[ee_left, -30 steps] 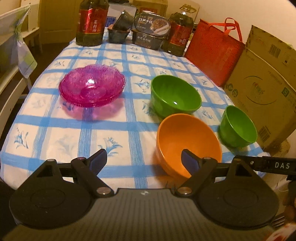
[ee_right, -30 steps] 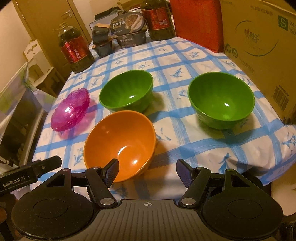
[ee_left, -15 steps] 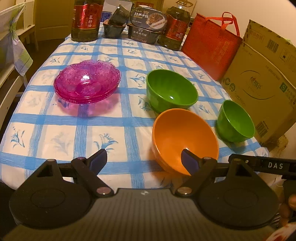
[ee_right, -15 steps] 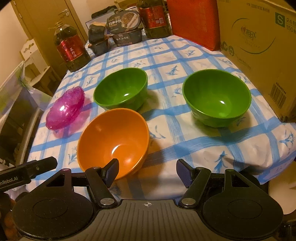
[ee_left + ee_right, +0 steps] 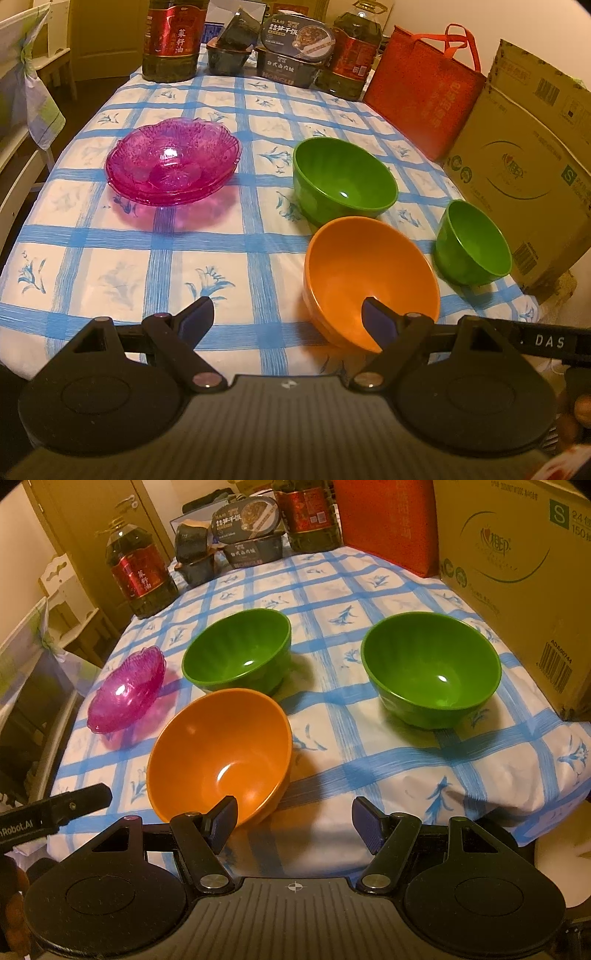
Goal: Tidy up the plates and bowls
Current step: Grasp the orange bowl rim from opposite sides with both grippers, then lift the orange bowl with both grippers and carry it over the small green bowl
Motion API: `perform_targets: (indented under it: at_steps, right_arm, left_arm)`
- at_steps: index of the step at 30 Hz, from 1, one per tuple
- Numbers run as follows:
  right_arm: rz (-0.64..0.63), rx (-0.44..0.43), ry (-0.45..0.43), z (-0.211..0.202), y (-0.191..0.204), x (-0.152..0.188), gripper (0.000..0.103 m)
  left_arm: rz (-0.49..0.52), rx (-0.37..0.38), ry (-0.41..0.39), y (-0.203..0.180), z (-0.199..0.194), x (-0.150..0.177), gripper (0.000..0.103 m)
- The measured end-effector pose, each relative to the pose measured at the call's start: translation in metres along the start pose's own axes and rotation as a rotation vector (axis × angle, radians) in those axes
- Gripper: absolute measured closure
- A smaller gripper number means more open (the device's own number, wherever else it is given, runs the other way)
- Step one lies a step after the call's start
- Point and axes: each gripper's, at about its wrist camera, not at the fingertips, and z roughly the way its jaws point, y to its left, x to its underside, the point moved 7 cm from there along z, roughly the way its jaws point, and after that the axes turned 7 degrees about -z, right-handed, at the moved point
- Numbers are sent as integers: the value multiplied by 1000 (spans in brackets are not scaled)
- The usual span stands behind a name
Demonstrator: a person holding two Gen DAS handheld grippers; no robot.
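An orange bowl point(image 5: 369, 273) point(image 5: 221, 749) sits near the table's front edge. Behind it stands a green bowl point(image 5: 343, 184) point(image 5: 240, 650). A second green bowl point(image 5: 472, 243) point(image 5: 432, 668) stands to the right by the cardboard box. Stacked pink glass plates point(image 5: 173, 170) point(image 5: 127, 690) lie at the left. My left gripper point(image 5: 286, 314) is open and empty at the front edge, its right finger in front of the orange bowl. My right gripper point(image 5: 297, 818) is open and empty, its left finger in front of the orange bowl's near rim.
A blue-checked tablecloth point(image 5: 159, 254) covers the table. Oil bottles point(image 5: 171, 37) and food boxes point(image 5: 295, 48) stand at the back. A red bag point(image 5: 424, 96) and a cardboard box point(image 5: 524, 177) line the right side. A chair point(image 5: 22, 110) stands left.
Both grippers have drawn back and risen a little, so the table sits lower and farther in both views. The bowls and plates have not moved. Both grippers stay open.
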Motion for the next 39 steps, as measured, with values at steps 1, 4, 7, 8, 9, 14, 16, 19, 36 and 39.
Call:
perform_targets:
  at_steps: [1, 4, 7, 8, 9, 14, 16, 19, 36, 39]
  right_arm:
    - [-2, 2, -3, 0, -1, 0, 35]
    - [1, -4, -14, 1, -4, -2, 35]
    - [1, -8, -16, 5, -6, -5, 35]
    - [-3, -10, -16, 6, -5, -6, 35]
    - [-6, -13, -17, 7, -5, -7, 35]
    - [-6, -17, -13, 18, -5, -11, 36]
    - [-5, -20, -9, 23, -6, -13, 43]
    - [-5, -21, -3, 30, -7, -15, 51]
    - [14, -66, 65, 68, -4, -20, 88]
    - [4, -58, 68, 69, -2, -21, 91]
  left_arm:
    - [-3, 2, 0, 0, 1, 0, 18]
    - [1, 14, 2, -2, 5, -1, 25]
    - [1, 22, 5, -4, 12, -3, 30]
    - [2, 23, 6, -5, 15, -3, 31]
    - [2, 23, 7, -6, 17, -4, 34]
    - [9, 35, 18, -9, 34, -6, 42]
    - [5, 41, 31, -10, 42, -6, 47]
    - [7, 49, 47, -10, 51, -5, 52]
    - [18, 73, 97, -12, 80, -7, 86]
    - [28, 78, 100, -14, 81, -6, 91]
